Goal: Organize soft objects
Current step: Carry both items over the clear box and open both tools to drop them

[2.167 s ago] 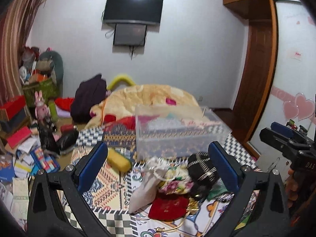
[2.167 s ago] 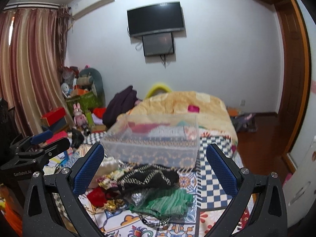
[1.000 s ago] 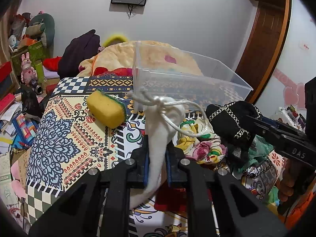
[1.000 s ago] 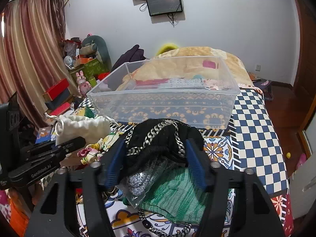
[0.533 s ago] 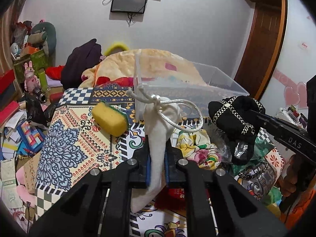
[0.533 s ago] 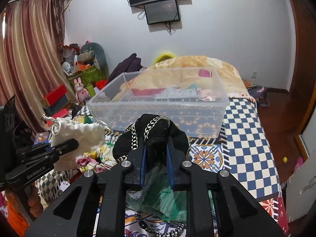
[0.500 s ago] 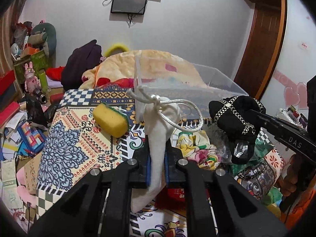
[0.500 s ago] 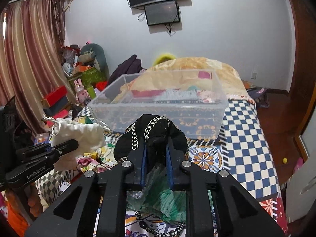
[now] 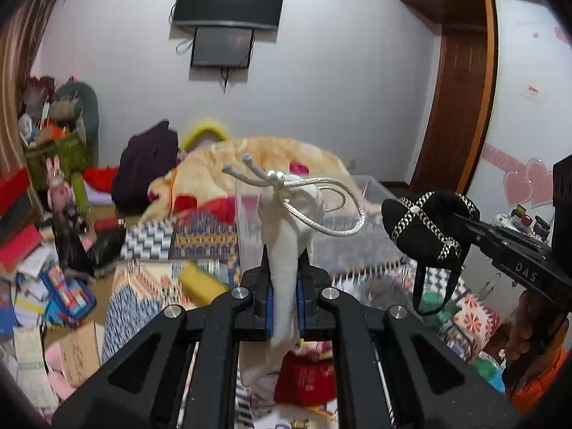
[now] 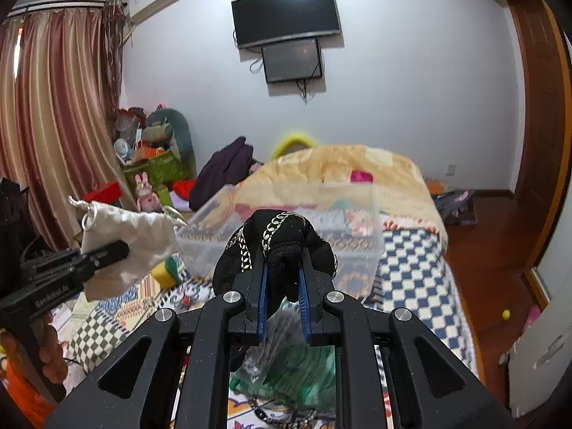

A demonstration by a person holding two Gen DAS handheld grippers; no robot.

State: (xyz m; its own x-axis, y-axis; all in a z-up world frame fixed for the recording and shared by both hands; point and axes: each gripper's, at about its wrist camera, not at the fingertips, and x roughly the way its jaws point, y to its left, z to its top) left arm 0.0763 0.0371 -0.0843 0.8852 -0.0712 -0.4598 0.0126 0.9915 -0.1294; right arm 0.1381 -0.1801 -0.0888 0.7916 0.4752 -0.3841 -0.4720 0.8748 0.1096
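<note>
My left gripper [image 9: 284, 280] is shut on a white drawstring pouch [image 9: 286, 228] and holds it up in the air. The pouch also shows in the right wrist view [image 10: 132, 236], left of the clear plastic bin [image 10: 354, 236]. My right gripper [image 10: 282, 279] is shut on a black bag with silver chains [image 10: 275, 246], held above the table in front of the bin. The black bag shows at the right in the left wrist view [image 9: 429, 225]. The bin [image 9: 343, 243] lies behind the pouch there.
On the patterned tablecloth [image 10: 414, 275] lie a green fabric piece [image 10: 304, 371], a yellow sponge [image 9: 202, 286], a red pouch [image 9: 307, 379] and floral cloth [image 9: 472, 318]. A bed with an orange blanket [image 10: 343, 168] stands behind. Clutter fills the left floor [image 9: 35, 279].
Both grippers have risen, lifting the white pouch and the black bag higher above the table, up to the level of the bin. Both remain shut on their objects.
</note>
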